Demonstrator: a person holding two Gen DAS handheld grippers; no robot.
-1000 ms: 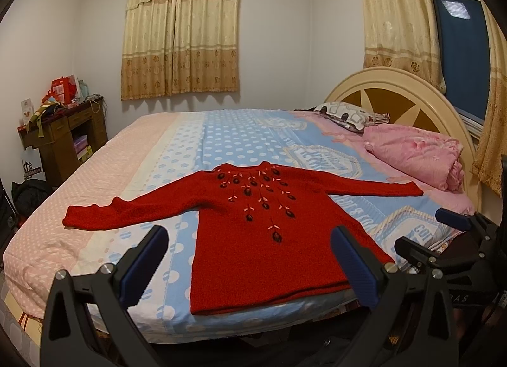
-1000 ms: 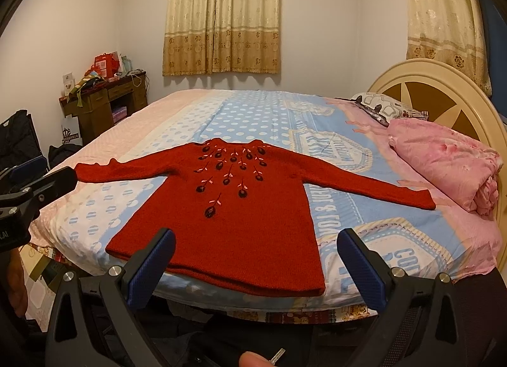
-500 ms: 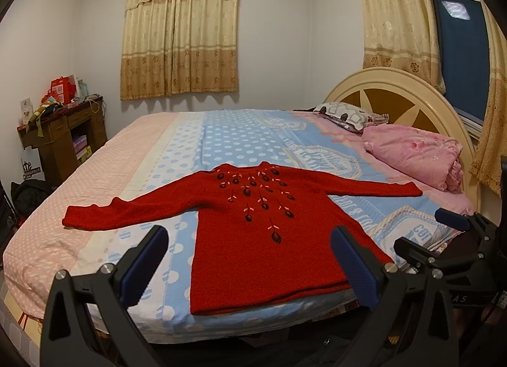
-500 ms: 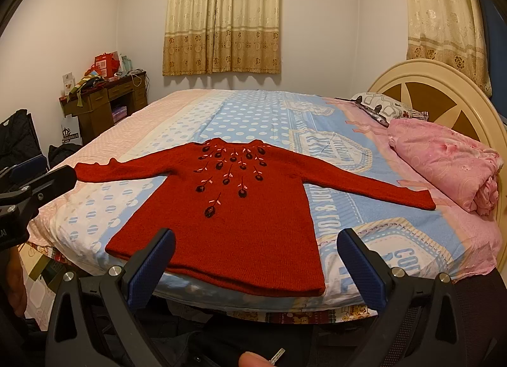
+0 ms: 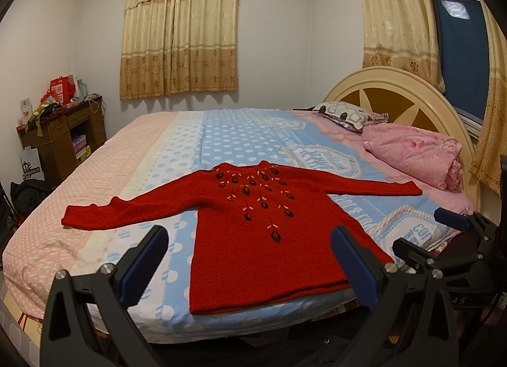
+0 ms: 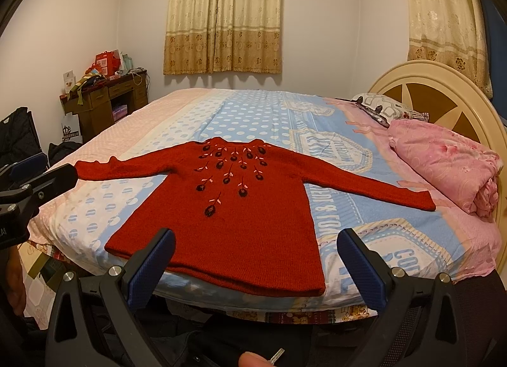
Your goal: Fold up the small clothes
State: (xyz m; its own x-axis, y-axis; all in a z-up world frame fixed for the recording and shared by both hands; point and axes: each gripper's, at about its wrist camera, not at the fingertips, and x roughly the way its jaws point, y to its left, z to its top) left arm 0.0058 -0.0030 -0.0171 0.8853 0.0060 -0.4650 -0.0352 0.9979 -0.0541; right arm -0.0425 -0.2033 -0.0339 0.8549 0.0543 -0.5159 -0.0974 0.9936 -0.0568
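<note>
Left wrist | sweater (image 5: 269,240) flat on bed (image 5: 221,132) | beyond spread left tongs (image 5: 250,259)

Left black two-finger gripper with blue pads (image 5: 250,259): low in frame, jaws wide apart, nothing between. Right black blue-padded gripper (image 6: 253,259): same pose, jaws spread, empty.

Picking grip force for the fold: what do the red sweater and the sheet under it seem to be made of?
The red sweater looks like a thick, matte knit, wool or acrylic yarn: a nubby stitch texture shows and the hem is ribbed, with embroidered flowers at the chest. The bed sheet looks like thin, smooth printed cotton or a blend, lying flat with a dotted print.
</note>
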